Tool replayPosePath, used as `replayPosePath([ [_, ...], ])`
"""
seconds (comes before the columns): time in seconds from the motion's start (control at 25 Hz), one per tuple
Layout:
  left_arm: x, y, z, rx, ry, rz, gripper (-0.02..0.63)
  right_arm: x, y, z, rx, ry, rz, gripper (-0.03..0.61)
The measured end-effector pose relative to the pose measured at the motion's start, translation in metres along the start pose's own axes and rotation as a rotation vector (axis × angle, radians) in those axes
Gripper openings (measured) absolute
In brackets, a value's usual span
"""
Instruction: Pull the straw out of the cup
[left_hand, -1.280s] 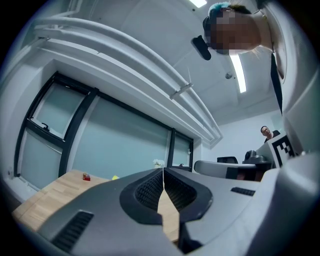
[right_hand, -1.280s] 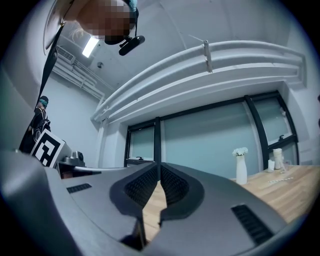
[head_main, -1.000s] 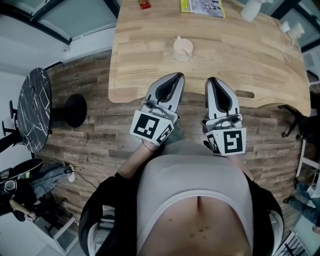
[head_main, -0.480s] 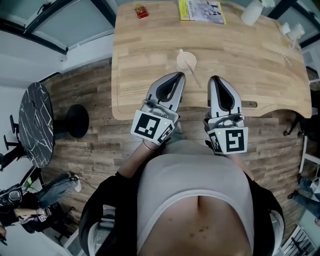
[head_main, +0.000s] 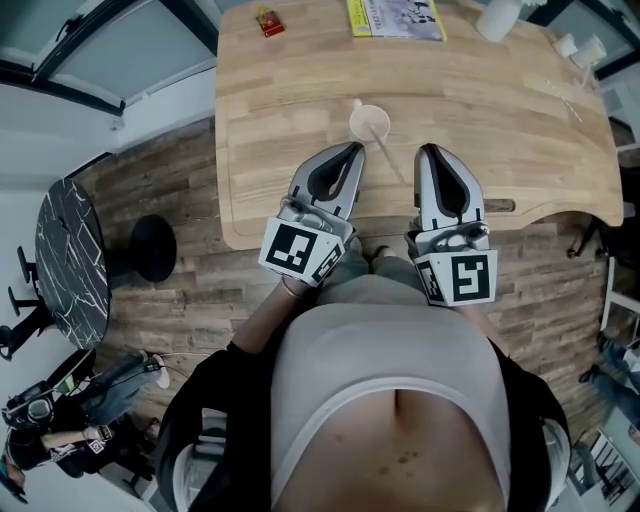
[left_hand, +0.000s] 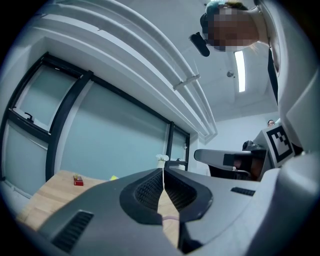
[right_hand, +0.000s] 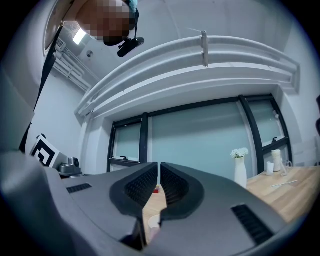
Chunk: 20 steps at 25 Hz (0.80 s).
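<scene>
Leaning in cup (head_main: 360, 128), straw (head_main: 386, 153) (untouched), table (head_main: 500, 120) beneath.

Booklet (head_main: 395, 18), at twelve o'clock, is running off the top edge; red item (head_main: 266, 20), at eleven o'clock, is showing too small to identify; right gripper (right_hand: 159, 169) is masking most of the cup (right_hand: 153, 221).

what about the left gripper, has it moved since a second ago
Yes: the left gripper has advanced further over the table, toward the cup.
</scene>
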<state>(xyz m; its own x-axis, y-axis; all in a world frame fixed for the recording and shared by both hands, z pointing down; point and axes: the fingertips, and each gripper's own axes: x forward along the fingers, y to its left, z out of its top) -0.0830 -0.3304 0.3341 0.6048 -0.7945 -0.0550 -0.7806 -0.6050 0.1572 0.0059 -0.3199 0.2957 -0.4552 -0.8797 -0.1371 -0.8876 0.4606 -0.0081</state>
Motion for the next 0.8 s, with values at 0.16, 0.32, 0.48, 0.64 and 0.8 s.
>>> replayPosePath([
  [0.16, 0.002, -0.003, -0.002, 0.004, -0.004, 0.019, 0.011, 0.000, -0.005, 0.000, 0.000, 0.001, 0.019, 0.037],
  [0.32, 0.002, -0.009, -0.013, -0.025, 0.033, 0.054, 0.012, -0.001, -0.010, 0.001, -0.004, 0.005, 0.049, 0.037],
  [0.48, 0.007, -0.019, -0.027, -0.040, 0.067, 0.075, 0.078, -0.006, -0.019, -0.001, 0.001, 0.011, 0.062, 0.037],
  [0.64, 0.013, -0.023, -0.042, -0.064, 0.105, 0.108, 0.185, -0.009, -0.028, -0.005, 0.011, 0.022, 0.066, 0.037],
  [0.8, 0.021, -0.032, -0.059, -0.078, 0.155, 0.127, 0.228, -0.014, -0.033, -0.008, 0.020, 0.028, 0.073, 0.037],
])
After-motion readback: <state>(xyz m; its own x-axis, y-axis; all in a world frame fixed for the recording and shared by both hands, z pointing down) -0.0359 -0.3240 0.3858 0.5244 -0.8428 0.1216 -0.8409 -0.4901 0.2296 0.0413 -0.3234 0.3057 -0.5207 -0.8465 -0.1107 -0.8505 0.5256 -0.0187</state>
